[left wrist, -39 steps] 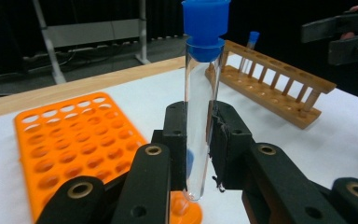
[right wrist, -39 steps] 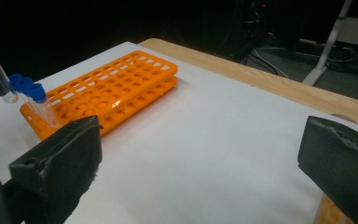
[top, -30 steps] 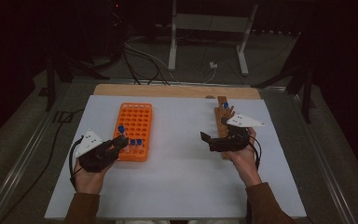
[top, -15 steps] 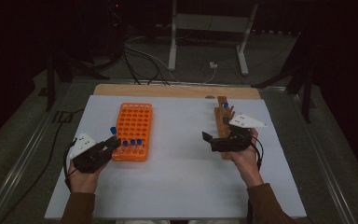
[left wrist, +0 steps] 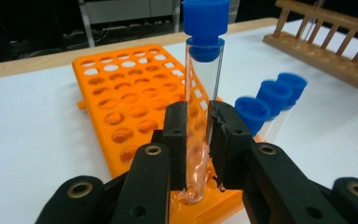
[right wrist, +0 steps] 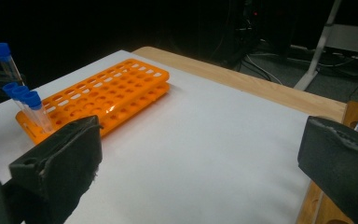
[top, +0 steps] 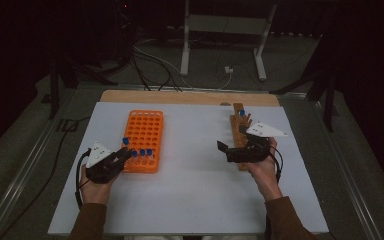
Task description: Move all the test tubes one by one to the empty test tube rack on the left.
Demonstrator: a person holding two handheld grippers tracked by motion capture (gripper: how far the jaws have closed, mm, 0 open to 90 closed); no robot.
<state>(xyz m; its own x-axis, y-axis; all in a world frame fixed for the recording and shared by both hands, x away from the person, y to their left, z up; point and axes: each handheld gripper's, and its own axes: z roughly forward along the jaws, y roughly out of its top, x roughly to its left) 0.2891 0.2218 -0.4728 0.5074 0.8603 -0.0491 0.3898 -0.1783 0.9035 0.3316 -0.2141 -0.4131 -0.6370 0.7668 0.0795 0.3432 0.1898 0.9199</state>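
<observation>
Left gripper (left wrist: 198,135) clamps test tube (left wrist: 204,93) upright, blue cap up.

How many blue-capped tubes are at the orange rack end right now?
4: one tube clamped upright in the left gripper over the orange rack; three capped tubes standing together in the rack's near row. Others at the wooden rack may be hidden.

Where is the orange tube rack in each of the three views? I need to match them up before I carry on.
High view: the orange rack lies left of centre on the white mat, its near end at the left gripper.
Left gripper view: the rack runs up the middle behind the jaws, which clamp a blue-capped tube.
Right gripper view: the rack sits upper left.
Shared landmark: the three capped tubes at its near end.
</observation>
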